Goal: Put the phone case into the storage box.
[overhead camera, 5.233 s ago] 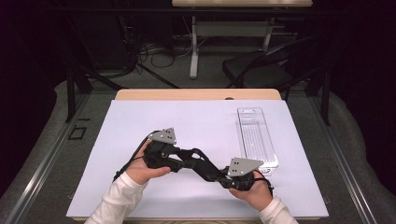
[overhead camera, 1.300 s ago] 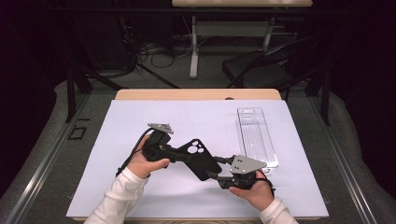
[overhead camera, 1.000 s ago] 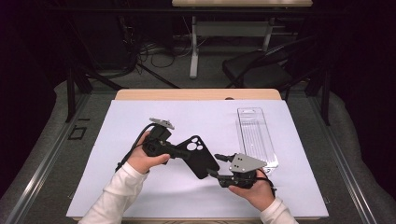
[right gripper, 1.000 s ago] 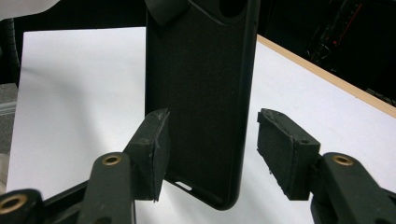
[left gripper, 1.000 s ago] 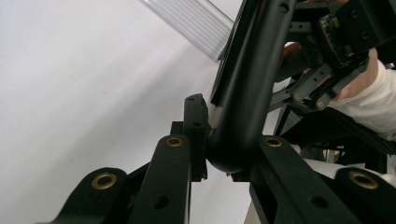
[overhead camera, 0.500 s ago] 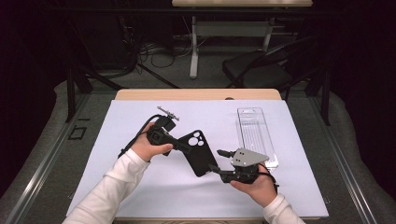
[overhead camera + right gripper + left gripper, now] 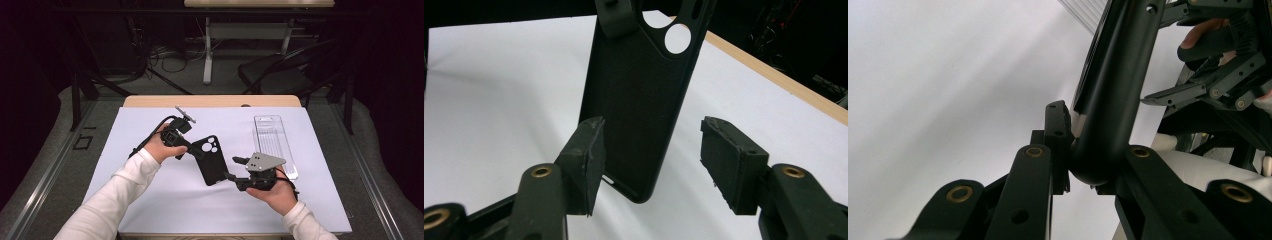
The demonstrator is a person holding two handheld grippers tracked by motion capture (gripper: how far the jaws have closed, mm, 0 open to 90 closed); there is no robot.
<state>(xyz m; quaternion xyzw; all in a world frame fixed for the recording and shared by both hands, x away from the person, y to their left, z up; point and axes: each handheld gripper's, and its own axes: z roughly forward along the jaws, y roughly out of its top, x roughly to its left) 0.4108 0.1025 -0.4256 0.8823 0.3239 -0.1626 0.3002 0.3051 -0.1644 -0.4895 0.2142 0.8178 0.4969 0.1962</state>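
High view: one black phone case (image 7: 210,160) lifted mid-table, left gripper (image 7: 192,148) clamped on its camera end; one clear tray (image 7: 274,144) far right.
Left gripper view: pinching the case's rim; might slip.
Right gripper view: right gripper (image 7: 651,155) apart, flanking the case's lower end.

Bright tabletop, dark surroundings, blurred close jaws

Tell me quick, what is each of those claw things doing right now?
Left gripper: shut on the black phone case, at its camera end.
Right gripper: jaws open, the case's lower end between them, not gripped.
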